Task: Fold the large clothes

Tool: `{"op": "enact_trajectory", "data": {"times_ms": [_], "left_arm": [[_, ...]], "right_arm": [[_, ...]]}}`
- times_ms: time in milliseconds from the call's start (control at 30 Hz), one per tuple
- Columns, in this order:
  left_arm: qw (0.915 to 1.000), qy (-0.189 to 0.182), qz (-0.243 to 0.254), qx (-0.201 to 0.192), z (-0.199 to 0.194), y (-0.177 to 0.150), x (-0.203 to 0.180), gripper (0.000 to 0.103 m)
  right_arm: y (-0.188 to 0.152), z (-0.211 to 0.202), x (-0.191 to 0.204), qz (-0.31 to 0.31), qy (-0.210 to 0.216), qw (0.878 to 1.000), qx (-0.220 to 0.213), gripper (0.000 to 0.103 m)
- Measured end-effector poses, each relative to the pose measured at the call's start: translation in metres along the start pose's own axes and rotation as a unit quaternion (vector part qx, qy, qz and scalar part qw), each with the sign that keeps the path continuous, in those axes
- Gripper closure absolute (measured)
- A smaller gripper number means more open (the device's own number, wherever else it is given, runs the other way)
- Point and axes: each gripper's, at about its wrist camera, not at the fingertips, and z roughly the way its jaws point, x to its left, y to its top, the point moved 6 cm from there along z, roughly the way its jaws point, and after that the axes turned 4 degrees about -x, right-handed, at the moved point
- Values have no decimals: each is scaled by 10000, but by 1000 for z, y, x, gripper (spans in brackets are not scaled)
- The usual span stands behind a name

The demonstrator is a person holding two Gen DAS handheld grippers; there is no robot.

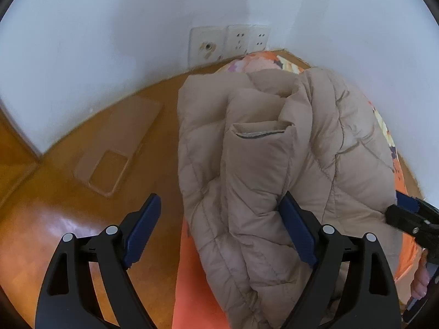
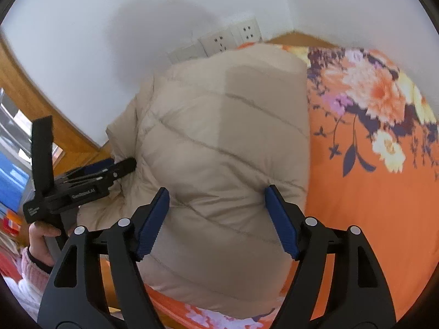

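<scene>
- A wooden surface (image 1: 82,219) is seen along a white wall (image 1: 109,41), and over its right part an orange floral sheet (image 2: 370,164) is spread.
- On that sheet a beige quilted puffer jacket (image 2: 219,150) is laid, already gathered into a thick, rounded bundle; its left edge hangs just past the sheet's edge toward the bare wood.
- In the left wrist view, the jacket's folded layers are shown from the side, with a pocket opening (image 1: 258,133) facing up and the layers loosely stacked, not flat.
- The left gripper (image 1: 219,233) is held wide apart at the bundle's near left edge; one pad (image 1: 296,233) lies against the fabric, the other (image 1: 142,230) stands over bare wood, so nothing is clamped.
- The right gripper (image 2: 216,219) is likewise spread, with the jacket's near bulge lying between its pads (image 2: 152,219); no pinch of the fabric is made out.
- A hand (image 2: 41,241) in a pink sleeve is seen on the left gripper's handle in the right wrist view.
- A clear phone case (image 1: 118,148) lies on the wood, well apart from the jacket.
- Wall sockets (image 1: 247,39) are set just behind the bundle.
- The step in hand is judged to be a late one: the folds look made, and the bundle is being let go or tidied.
- The next move is judged to call for pressing the puffy layers flat and squaring the loose left edge, since springy padding may unfold.
</scene>
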Motion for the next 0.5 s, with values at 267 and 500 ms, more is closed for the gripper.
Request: {"op": "enact_trajectory", "data": {"times_ms": [267,500], "left_arm": [[9993,-132,-295,172,10,-5,12,17],[9992,-91,-266,300,19,-4,12,17]], "right_arm": [[2,12,-50,823,324,9960,96,12],[-2,49,-64,1680,1411,9740,563,8]]}}
